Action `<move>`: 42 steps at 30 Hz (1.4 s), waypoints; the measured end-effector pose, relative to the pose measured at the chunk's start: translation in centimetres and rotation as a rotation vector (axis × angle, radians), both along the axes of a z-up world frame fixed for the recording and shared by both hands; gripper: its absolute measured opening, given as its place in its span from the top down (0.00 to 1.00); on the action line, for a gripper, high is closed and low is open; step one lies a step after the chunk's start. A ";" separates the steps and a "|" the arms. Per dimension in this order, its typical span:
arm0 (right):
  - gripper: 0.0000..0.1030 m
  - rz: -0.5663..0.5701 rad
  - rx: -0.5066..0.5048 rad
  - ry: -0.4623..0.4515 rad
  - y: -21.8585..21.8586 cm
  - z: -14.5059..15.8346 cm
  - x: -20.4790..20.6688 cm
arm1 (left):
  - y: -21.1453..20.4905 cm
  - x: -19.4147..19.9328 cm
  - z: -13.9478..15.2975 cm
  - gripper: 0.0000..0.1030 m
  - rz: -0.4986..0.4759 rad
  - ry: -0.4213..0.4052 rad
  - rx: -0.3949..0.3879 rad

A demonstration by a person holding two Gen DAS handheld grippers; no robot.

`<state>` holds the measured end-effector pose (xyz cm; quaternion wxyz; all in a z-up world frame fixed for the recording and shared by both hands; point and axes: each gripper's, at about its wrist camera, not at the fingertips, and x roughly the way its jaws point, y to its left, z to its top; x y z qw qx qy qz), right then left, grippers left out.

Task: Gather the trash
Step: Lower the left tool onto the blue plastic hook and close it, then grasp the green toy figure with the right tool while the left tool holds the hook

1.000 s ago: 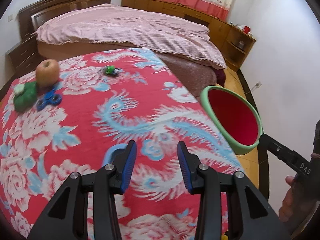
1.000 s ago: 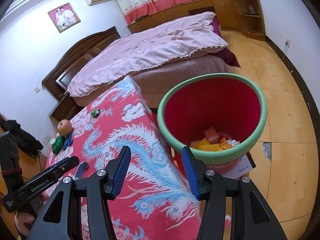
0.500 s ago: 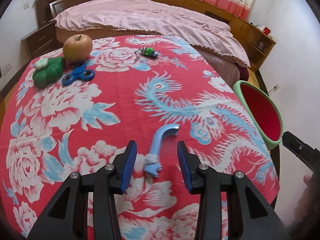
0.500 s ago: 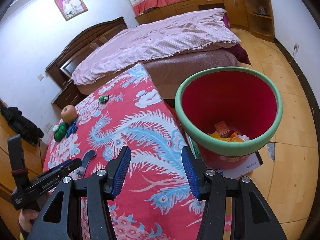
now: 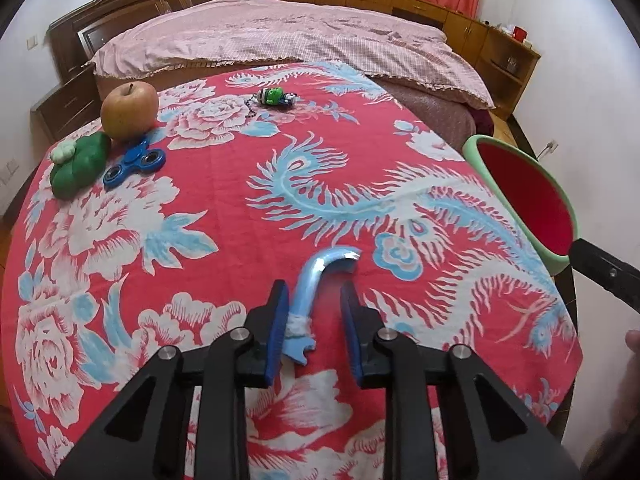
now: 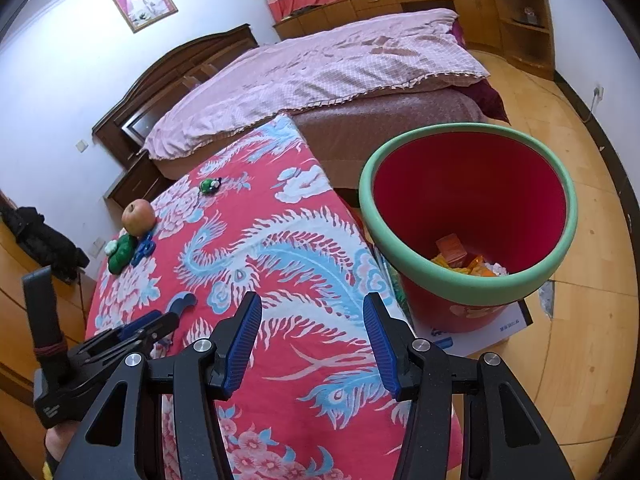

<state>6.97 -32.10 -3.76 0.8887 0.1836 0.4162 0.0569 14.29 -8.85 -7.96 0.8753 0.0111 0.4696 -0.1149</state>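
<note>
The pale blue curved plastic scrap with a white wad around its lower part (image 5: 310, 294) lies flat on the desk covered by a red cloth printed with blue phoenixes and white flowers (image 5: 224, 208), near the front edge, its straight shank running between the fingers of the left hand-held gripper (image 5: 314, 330). That gripper's jaws are closing around the shank; the left pad looks right against the white wad, the right pad is a little apart, so nothing is clamped yet. The scrap looks light and thin, probably stiff plastic with a glossy, somewhat slippery skin — the wrapped white section should give the pads more bite than the smooth hook, and it sits where the jaws already are. The torn bottom end looks jagged and may flex. The right hand-held gripper (image 6: 312, 340) hangs empty with its jaws parted, above the desk's edge, beside the red bin with a pale green rim (image 6: 468, 292) on the floor, where orange wrappers already lie. What the scrap once was is hard to tell; in the right wrist view only its hooked tip shows past the left tool — the bin's base is partly cut off by the desk.
</note>
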 end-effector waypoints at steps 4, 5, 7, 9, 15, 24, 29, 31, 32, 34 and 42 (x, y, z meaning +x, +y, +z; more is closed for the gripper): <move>0.47 0.003 0.001 0.000 0.1 0.0 0.1 | 0.3 0.2 -0.4 0.87 0.005 -0.005 0.011; 0.47 0.004 0.002 0.001 0.2 0.0 0.2 | 0.4 0.2 -0.4 0.88 0.006 -0.006 0.005; 0.47 0.008 0.003 0.004 0.3 0.0 0.3 | 0.7 0.3 -0.5 0.93 0.006 -0.001 -0.005; 0.47 0.015 0.005 0.008 0.6 -0.1 0.5 | 0.8 0.3 -0.5 0.93 0.005 -0.002 -0.014; 0.47 0.045 -0.001 0.005 1.5 0.4 1.1 | 1.8 0.4 0.1 0.93 0.030 -0.006 -0.082; 0.47 0.114 -0.025 -0.025 4.2 2.0 3.0 | 5.5 1.6 3.1 0.93 0.133 -0.068 -0.124; 0.47 0.158 -0.039 -0.042 6.5 2.8 4.9 | 8.0 2.7 4.8 0.93 0.195 -0.110 -0.123; 0.47 0.176 -0.035 -0.046 7.5 3.1 6.0 | 9.2 3.3 5.3 0.93 0.224 -0.122 -0.127; 0.47 0.180 -0.032 -0.045 7.8 3.1 6.4 | 9.6 3.6 5.5 0.93 0.235 -0.126 -0.127; 0.47 0.197 -0.027 -0.049 8.9 3.2 7.6 | 10.6 4.3 5.7 0.93 0.260 -0.135 -0.125; 0.47 0.249 -0.073 -0.045 13.4 2.8 12.9 | 13.6 7.5 5.0 0.93 0.339 -0.135 -0.109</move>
